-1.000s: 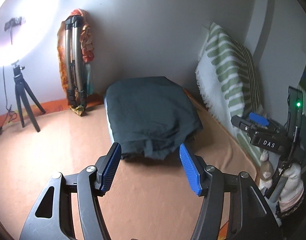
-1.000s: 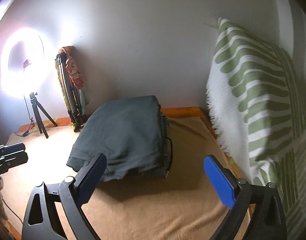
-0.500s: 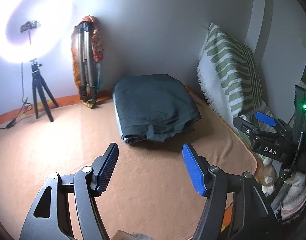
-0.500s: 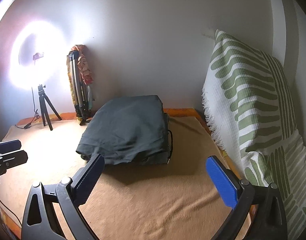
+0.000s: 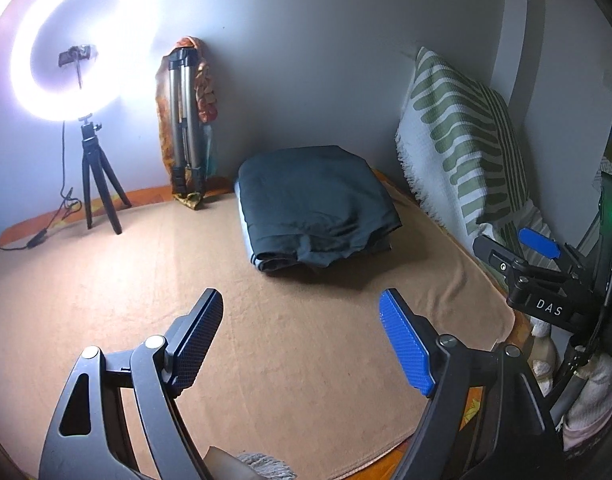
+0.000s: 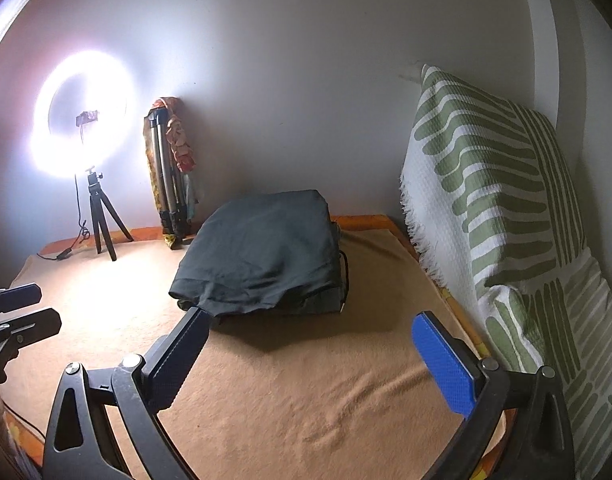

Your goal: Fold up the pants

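Nearest, the left gripper (image 5: 300,338) and right gripper (image 6: 312,354) are seen at the bottom of their frames, fingers spread wide, nothing held. Beyond both, at frame centre, the pants (image 5: 314,204) are laid as a folded dark bundle on the blanket (image 5: 266,340), apart from the fingers; neither gripper is clearly nearer. The bundle's longer side is judged to run away toward the wall. At right, a striped pillow (image 6: 490,208); at upper left, a ring light (image 5: 72,44) and a folded tripod (image 5: 184,120). Nothing is placed between.
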`<state>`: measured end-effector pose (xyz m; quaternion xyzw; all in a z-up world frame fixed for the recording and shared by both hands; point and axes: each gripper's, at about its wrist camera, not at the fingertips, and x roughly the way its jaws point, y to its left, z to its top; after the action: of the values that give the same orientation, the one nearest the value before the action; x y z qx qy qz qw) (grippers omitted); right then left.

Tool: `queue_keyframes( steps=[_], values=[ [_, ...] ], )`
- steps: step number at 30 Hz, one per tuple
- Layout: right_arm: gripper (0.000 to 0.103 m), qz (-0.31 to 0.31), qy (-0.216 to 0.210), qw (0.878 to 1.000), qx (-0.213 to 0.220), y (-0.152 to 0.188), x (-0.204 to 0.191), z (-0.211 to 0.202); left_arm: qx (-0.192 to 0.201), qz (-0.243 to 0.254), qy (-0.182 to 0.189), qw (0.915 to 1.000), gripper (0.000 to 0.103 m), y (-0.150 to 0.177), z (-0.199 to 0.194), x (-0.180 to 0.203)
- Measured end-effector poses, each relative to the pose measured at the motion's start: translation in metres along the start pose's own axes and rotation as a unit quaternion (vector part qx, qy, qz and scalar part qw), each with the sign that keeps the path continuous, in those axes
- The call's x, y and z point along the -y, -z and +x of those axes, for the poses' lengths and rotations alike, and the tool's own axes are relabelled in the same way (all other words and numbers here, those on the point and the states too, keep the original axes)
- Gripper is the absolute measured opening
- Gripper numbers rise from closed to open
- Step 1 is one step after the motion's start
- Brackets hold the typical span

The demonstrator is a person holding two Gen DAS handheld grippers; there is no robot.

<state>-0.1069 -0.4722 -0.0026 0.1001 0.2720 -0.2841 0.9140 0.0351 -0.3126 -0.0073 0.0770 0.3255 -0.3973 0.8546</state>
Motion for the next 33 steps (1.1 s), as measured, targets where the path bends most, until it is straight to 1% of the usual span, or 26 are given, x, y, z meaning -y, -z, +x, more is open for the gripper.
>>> queue_keyframes(
  steps=[9, 18, 33],
  values=[
    [0.103, -0.012, 0.003, 1.0, 0.005, 0.004, -0.009, -0.005, -0.001, 0.0, -0.005, 1.0, 0.081, 0.005, -0.004, 0.001],
    [0.103, -0.006, -0.004, 1.0, 0.008, 0.003, -0.008, -0.008, 0.005, 0.002, -0.006, 1.0, 0.081, 0.005, -0.01, 0.003],
    [0.103, -0.002, -0.004, 1.0, 0.005, 0.007, -0.007, -0.013, 0.003, 0.006, -0.005, 1.0, 0.081, 0.005, -0.012, 0.009]
  ],
)
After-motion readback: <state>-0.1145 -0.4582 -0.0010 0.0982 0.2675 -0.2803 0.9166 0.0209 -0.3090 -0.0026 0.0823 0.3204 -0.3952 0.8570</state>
